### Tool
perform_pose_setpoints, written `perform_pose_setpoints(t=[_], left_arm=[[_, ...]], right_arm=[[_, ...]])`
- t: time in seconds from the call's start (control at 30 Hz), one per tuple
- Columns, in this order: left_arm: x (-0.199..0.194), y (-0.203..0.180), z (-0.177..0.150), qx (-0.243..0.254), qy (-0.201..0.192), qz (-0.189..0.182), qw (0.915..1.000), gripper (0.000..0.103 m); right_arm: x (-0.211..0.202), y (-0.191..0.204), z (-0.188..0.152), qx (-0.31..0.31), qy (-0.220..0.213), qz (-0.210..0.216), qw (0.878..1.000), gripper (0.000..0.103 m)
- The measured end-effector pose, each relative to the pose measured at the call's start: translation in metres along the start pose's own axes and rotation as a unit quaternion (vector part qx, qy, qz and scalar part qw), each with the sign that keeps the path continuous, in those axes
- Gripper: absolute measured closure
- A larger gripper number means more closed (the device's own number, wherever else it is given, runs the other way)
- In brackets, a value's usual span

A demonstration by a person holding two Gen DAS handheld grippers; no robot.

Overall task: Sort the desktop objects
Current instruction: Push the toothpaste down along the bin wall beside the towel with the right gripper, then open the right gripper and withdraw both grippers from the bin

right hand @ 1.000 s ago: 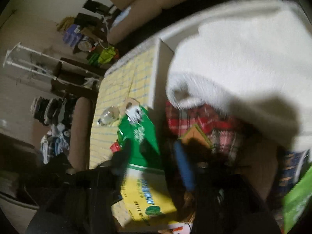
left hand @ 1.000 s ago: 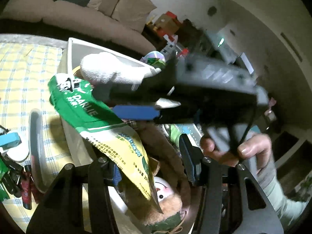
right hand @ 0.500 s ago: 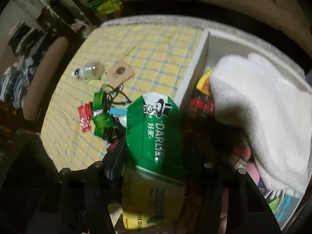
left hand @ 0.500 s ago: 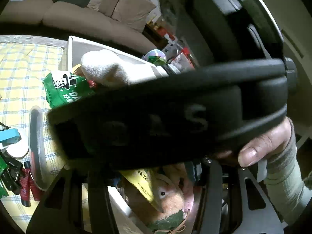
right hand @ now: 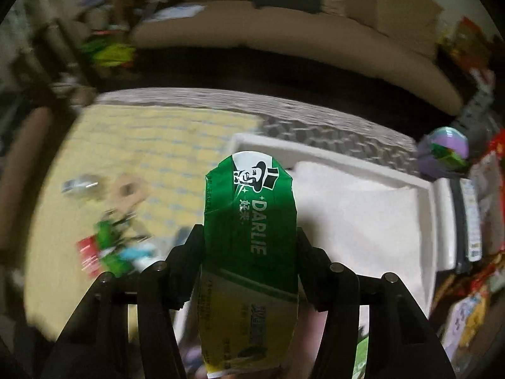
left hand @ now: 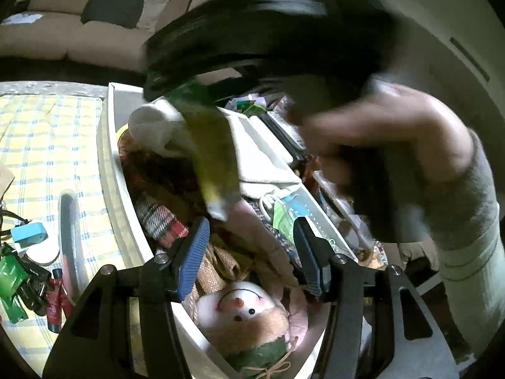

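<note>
My right gripper (right hand: 251, 249) is shut on a green and yellow Darlie toothpaste box (right hand: 249, 240) and holds it up above the white storage box (right hand: 363, 170). In the left wrist view the toothpaste box (left hand: 214, 154) hangs blurred over the white storage box (left hand: 110, 164), under the right gripper's dark body and the hand. My left gripper (left hand: 249, 252) is open and empty, low over the box's contents, above a snowman plush (left hand: 243, 309). A white towel (left hand: 157, 126) and plaid cloth (left hand: 161, 218) lie in the box.
Small items lie on the yellow checked tablecloth (left hand: 41, 145): a blue block (left hand: 28, 232), green packets (left hand: 11, 278), red tubes (left hand: 55, 297), a clear case (left hand: 71, 233). A sofa (right hand: 284, 47) stands behind. Clutter fills the right side (right hand: 473, 221).
The toothpaste box left my left gripper's jaws and is now held by my right gripper, lifted up out of the box. My left gripper now stands open and empty.
</note>
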State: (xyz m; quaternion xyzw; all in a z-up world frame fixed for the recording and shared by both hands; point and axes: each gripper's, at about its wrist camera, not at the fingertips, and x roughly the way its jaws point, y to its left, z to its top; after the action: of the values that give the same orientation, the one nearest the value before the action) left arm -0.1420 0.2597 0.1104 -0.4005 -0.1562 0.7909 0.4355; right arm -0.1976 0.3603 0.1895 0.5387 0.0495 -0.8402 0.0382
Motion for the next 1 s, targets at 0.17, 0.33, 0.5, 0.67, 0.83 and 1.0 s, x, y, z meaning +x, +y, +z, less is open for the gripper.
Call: perform_pose_setpoints(t=[0.17,0.33,0.5,0.67,0.83,1.0], left_arm=[[0.009,0.004,0.000,0.003,0.017,0.021,0.9996,0.052],[0.004,0.013,0.001,0.006,0.014,0.023,0.9996,0.051],[0.004,-0.001,0.013,0.023,0.007,0.023,0.9994,0.051],[0.023,-0.015,0.024,0.061,0.020,0.046,0.9968,0.051],[0.044,-0.008,0.027,0.069,0.059,0.066,0.9937,0.050],[0.052,-0.002,0.021,0.062,0.062,0.071,0.9936,0.050]], right_arm=[[0.058,0.007,0.004,0.005,0.060,-0.036,0.998,0.045],[0.024,-0.026,-0.001,0.064,-0.001,0.111,0.992,0.033],[0.007,-0.062,-0.011,0.108,-0.039,0.149,0.982,0.079],[0.026,-0.054,-0.025,0.108,-0.021,0.222,0.969,0.084],[0.042,-0.058,-0.032,0.109,0.014,0.221,0.969,0.084],[0.037,-0.081,-0.038,0.138,-0.007,0.255,0.957,0.084]])
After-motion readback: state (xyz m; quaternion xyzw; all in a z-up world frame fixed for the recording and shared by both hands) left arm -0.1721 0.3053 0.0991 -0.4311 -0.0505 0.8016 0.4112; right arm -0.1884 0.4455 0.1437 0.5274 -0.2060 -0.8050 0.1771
